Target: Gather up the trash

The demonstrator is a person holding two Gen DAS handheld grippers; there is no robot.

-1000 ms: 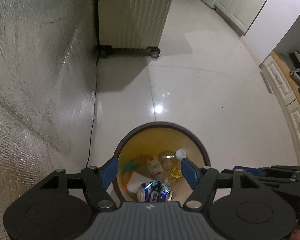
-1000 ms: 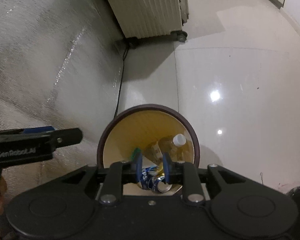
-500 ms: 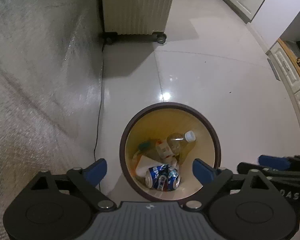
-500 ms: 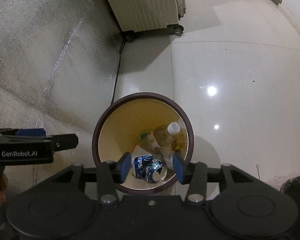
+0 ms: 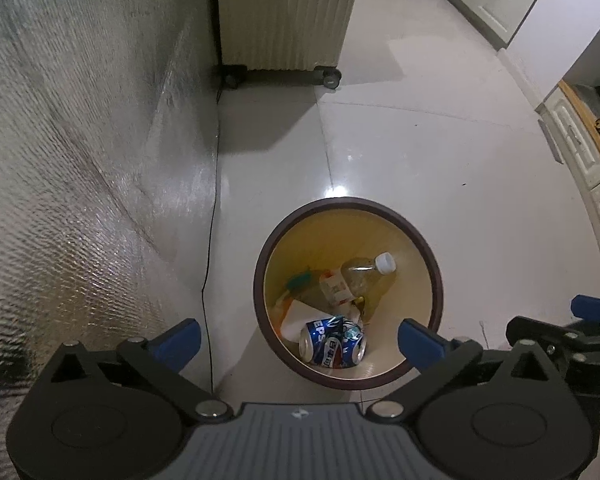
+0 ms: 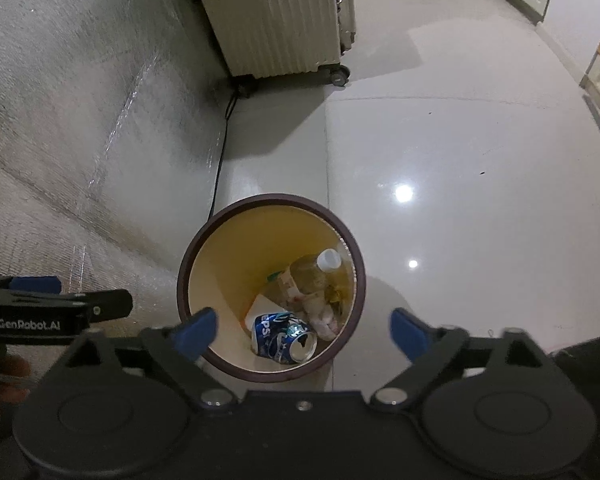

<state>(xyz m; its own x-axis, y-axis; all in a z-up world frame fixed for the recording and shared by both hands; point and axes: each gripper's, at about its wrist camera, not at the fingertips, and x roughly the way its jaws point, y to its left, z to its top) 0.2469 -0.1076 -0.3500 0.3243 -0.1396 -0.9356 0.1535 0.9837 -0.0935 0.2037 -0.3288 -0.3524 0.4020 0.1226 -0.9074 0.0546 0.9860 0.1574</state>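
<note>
A round trash bin (image 5: 380, 212) with a dark rim and yellow inside stands on the floor; it also shows in the right wrist view (image 6: 224, 220). Inside lie a crushed blue Pepsi can (image 5: 332, 346) (image 6: 282, 336), a clear plastic bottle (image 5: 360, 276) (image 6: 314, 270) with a white cap, white paper (image 5: 298, 314) and a green scrap (image 5: 300, 280). My left gripper (image 5: 298, 338) is open and empty above the bin's near side. My right gripper (image 6: 302, 330) is open and empty above the bin too.
A cream ribbed suitcase (image 5: 284, 16) on wheels stands behind the bin. A silvery quilted sheet (image 5: 80, 160) covers the left side, with a black cable (image 5: 212, 240) along its edge. White cabinets (image 5: 580, 152) line the right. Glossy tile floor (image 5: 440, 160) surrounds the bin.
Both grippers have risen and pulled back from the bin. The right jaws, nearly shut a second ago, have opened wide. The left jaws opened wider. The Pepsi can lies in the bin.
</note>
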